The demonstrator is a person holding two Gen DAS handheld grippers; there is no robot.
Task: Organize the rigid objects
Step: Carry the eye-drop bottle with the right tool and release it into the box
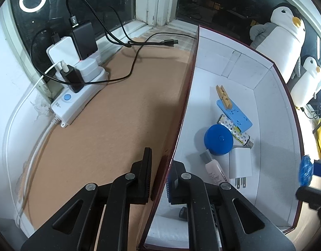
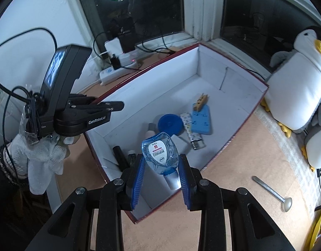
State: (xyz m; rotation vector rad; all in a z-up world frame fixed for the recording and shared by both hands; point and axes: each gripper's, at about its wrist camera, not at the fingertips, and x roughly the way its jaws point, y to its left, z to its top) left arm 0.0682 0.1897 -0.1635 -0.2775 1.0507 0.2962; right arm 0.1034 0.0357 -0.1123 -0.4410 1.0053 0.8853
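1. Left hand-held gripper (image 1: 160, 179): closed on the near side wall of the box (image 1: 240, 62), one finger outside and one inside. Judged purpose: to steady the light cardboard box while items go in.

2. Right hand-held gripper (image 2: 160, 179): clamped on a small clear blue bottle (image 2: 160, 152), pads pressing its lower body just above the white cap, which points back toward the camera. The grip sits low on the bottle, leaving the labelled body projecting clear of the fingers, which should let it drop free on release.

3. Location of the bottle: held in the air above the near end of the box interior, not touching the floor of the box.

4. Contents already in the box: blue round lid (image 2: 170, 124), blue flat block (image 2: 201, 123) with a wooden clothespin (image 2: 201, 101) resting on its far end, patterned lighter (image 2: 191, 131), white plug adapter (image 1: 241, 163), a pink tube (image 1: 213, 171) and dark cylinders at the near wall. They cluster toward the near half; the far half is bare.

5. Outstanding: a metal spoon (image 2: 273, 192) lies on the tabletop (image 2: 233, 167), outside the box to the right. Judged the next item.

6. Risk: the bottle may land on the crowded cluster and roll.
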